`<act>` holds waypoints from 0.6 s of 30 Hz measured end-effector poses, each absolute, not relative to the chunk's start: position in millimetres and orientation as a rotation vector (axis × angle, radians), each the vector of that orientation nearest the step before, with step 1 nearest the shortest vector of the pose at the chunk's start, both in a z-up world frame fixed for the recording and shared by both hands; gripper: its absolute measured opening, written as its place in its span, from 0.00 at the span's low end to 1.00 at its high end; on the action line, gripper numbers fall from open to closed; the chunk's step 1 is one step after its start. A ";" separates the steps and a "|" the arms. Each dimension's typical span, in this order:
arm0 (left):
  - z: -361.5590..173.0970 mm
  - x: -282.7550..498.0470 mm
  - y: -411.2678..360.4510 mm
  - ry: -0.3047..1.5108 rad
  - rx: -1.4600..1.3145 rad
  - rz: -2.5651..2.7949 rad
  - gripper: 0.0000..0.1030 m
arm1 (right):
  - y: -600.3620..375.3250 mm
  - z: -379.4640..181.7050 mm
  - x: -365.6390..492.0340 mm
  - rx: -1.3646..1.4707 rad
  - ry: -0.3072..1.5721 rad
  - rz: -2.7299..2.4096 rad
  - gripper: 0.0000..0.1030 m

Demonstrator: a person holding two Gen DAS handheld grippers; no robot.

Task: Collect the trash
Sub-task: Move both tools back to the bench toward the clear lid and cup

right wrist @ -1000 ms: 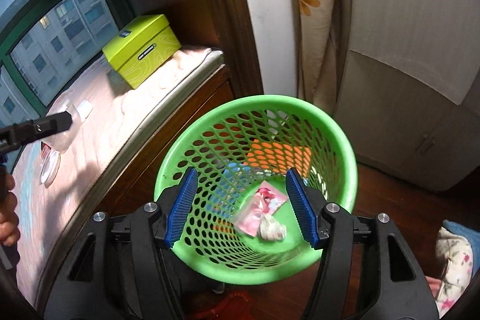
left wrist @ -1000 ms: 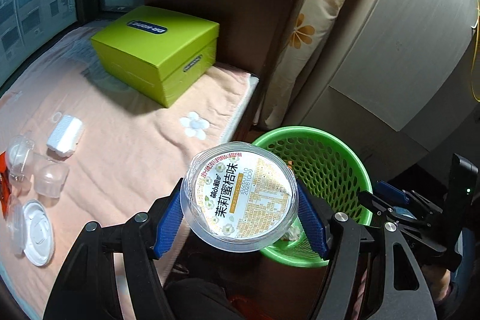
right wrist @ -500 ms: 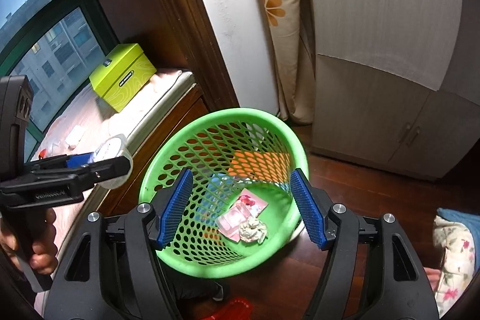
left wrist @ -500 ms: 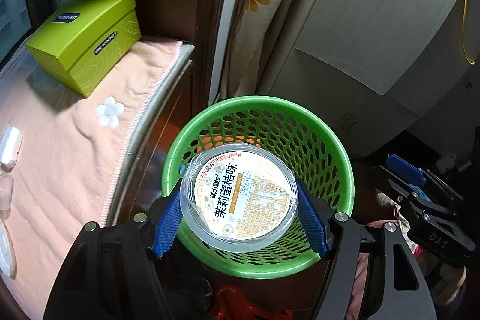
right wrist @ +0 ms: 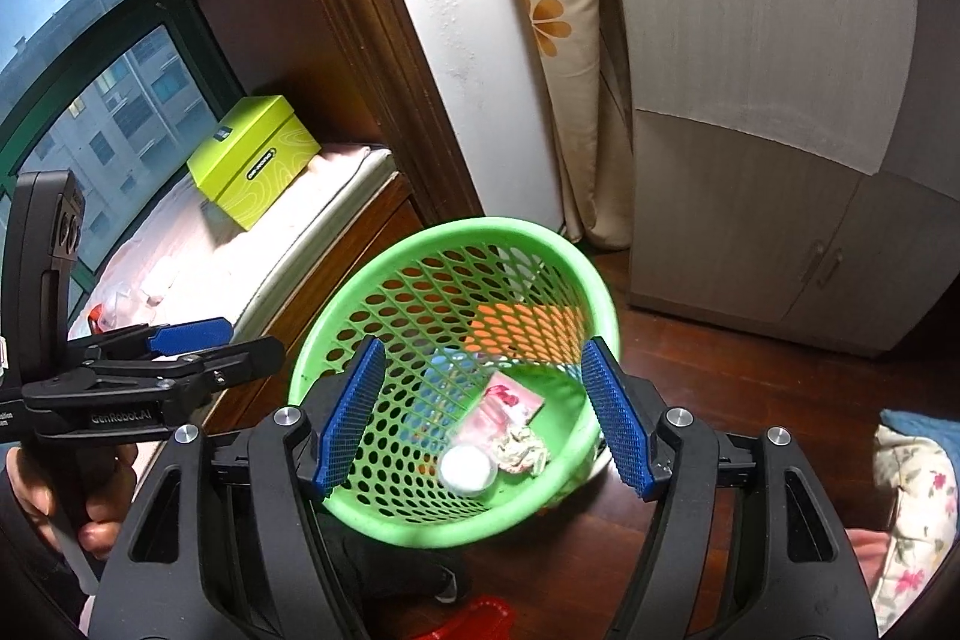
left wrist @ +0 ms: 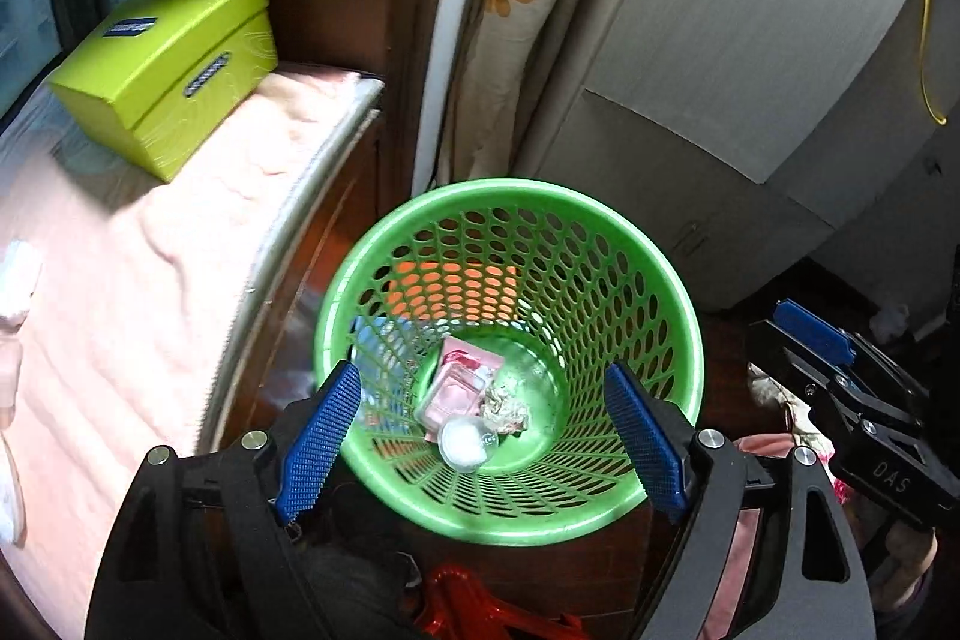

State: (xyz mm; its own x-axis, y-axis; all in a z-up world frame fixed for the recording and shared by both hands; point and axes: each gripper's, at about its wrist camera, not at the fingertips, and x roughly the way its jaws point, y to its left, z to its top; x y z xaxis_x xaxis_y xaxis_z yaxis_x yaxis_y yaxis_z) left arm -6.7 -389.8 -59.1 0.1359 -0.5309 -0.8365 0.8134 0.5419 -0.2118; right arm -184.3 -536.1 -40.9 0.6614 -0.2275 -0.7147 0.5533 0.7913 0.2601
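Observation:
A green mesh trash basket (left wrist: 510, 199) stands on the wooden floor beside the window seat; it also shows in the right wrist view (right wrist: 456, 235). In its bottom lie a clear plastic cup (left wrist: 465, 439) (right wrist: 467, 469), a pink packet (left wrist: 459, 382) (right wrist: 501, 403) and a crumpled wrapper (left wrist: 504, 409) (right wrist: 522, 451). My left gripper (left wrist: 489, 436) is open and empty just above the basket's near rim. My right gripper (right wrist: 486, 415) is open and empty above the basket. The left gripper also shows in the right wrist view (right wrist: 240, 349).
A lime-green box (left wrist: 162, 64) (right wrist: 252, 157) sits on the pink-covered window seat (left wrist: 120, 280). More plastic trash (right wrist: 117, 301) lies further along the seat. A cupboard (right wrist: 750, 190) and a floral curtain (left wrist: 516, 10) stand behind the basket. A red object (left wrist: 480, 604) lies on the floor below.
My left gripper moved over the basket, opened and let go of the plastic cup, which now lies in the basket's bottom. The right gripper drew back slightly and stayed open.

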 end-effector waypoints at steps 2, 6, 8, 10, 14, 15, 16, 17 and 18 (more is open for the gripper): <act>-55.0 -1.2 -380.0 1.035 0.321 -0.966 0.78 | -531.2 -39.5 -179.7 0.480 0.724 -0.447 0.66; -45.7 13.4 -349.6 1.009 0.299 -0.896 0.78 | -519.0 -36.5 -167.8 0.471 0.723 -0.415 0.68; -41.7 22.6 -332.4 0.996 0.287 -0.854 0.78 | -511.5 -34.7 -160.3 0.462 0.725 -0.397 0.68; -37.7 31.7 -314.7 0.987 0.268 -0.814 0.78 | -503.0 -33.2 -151.9 0.455 0.729 -0.373 0.68; -30.8 53.4 -275.9 0.971 0.233 -0.726 0.78 | -485.9 -31.1 -132.6 0.438 0.742 -0.334 0.68; -29.3 58.7 -265.4 0.966 0.227 -0.702 0.78 | -481.2 -30.5 -127.6 0.433 0.743 -0.321 0.68; -28.7 64.8 -256.8 0.964 0.218 -0.683 0.78 | -476.3 -30.1 -122.5 0.426 0.745 -0.309 0.68; -27.6 70.8 -246.0 0.964 0.207 -0.663 0.78 | -471.5 -29.9 -117.5 0.420 0.748 -0.298 0.68; -26.7 77.6 -234.8 0.964 0.197 -0.640 0.78 | -466.8 -29.9 -112.9 0.417 0.751 -0.286 0.68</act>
